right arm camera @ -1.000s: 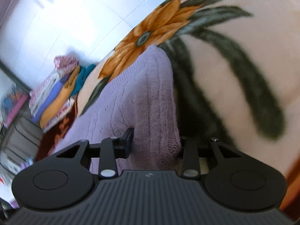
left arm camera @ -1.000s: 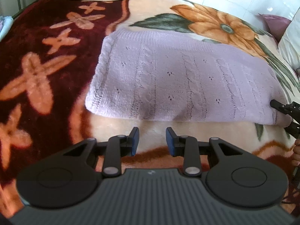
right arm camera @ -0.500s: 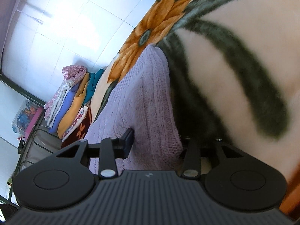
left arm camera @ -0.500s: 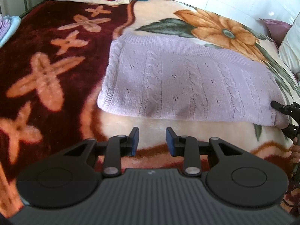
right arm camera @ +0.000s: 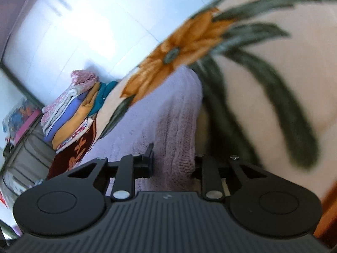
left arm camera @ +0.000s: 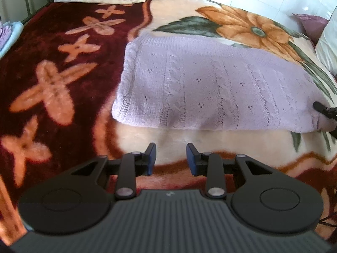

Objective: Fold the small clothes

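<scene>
Two grippers: right gripper (right arm camera: 171, 162) jaws just closing, pinching lilac sweater (left arm camera: 210, 88) corner; left gripper (left arm camera: 171, 158) narrow, empty, just beside sweater's near edge.
Sweater: flat on blanket (left arm camera: 52, 73).
Advice: secure both corners, lift evenly.

Floral blanket (left arm camera: 210, 154), white tiled wall (right arm camera: 84, 31), bright daylight

The left wrist view looks steeply down at the folded sweater (left arm camera: 210, 88) toward twelve o'clock; the right wrist view, close and shallower, shares it.
</scene>
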Demonstrator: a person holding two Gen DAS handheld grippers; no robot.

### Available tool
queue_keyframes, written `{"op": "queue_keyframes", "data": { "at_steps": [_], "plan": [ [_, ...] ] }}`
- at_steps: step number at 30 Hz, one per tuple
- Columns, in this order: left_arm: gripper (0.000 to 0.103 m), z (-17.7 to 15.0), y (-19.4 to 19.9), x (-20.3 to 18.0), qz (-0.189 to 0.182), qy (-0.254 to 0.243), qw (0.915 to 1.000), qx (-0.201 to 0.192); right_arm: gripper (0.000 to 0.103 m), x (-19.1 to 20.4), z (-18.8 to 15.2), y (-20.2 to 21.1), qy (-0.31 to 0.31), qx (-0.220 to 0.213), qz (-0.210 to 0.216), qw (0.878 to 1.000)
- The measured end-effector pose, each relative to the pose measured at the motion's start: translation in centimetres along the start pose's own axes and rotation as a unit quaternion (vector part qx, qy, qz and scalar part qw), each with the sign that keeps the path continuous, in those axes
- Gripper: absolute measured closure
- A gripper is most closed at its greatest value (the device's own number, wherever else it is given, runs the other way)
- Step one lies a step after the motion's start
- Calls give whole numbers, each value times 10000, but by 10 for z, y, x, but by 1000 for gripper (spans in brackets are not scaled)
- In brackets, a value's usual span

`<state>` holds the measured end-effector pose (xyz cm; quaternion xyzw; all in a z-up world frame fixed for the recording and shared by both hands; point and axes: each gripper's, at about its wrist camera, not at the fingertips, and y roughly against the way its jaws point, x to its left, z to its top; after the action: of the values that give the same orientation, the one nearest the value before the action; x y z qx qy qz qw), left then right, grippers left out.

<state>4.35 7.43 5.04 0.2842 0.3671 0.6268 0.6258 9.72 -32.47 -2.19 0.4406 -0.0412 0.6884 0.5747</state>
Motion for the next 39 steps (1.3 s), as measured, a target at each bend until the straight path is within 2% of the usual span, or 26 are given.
{"op": "queue_keyframes", "data": {
  "at_steps": [5,9,19,27,32,39],
  "plan": [
    [69,1,-1,2,-39,30,10000,-15,78,21,11,9,340,-154,39,9993],
    [69,8,5,5,12,-91,9999,-120,80,44,21,14,480,-230,266,9982],
    [69,31,12,15,112,-384,9990,-220,81,129,34,6,1221,-348,756,9890],
    [69,31,7,25,49,-305,9994,-182,82,183,27,-5,1299,-235,1343,9821],
    [69,28,7,35,16,-176,9997,-180,82,210,19,-17,1293,-117,1532,9796],
    [69,24,13,63,167,77,9994,-291,82,249,-1,-34,1314,120,1770,9753]
  ]
}}
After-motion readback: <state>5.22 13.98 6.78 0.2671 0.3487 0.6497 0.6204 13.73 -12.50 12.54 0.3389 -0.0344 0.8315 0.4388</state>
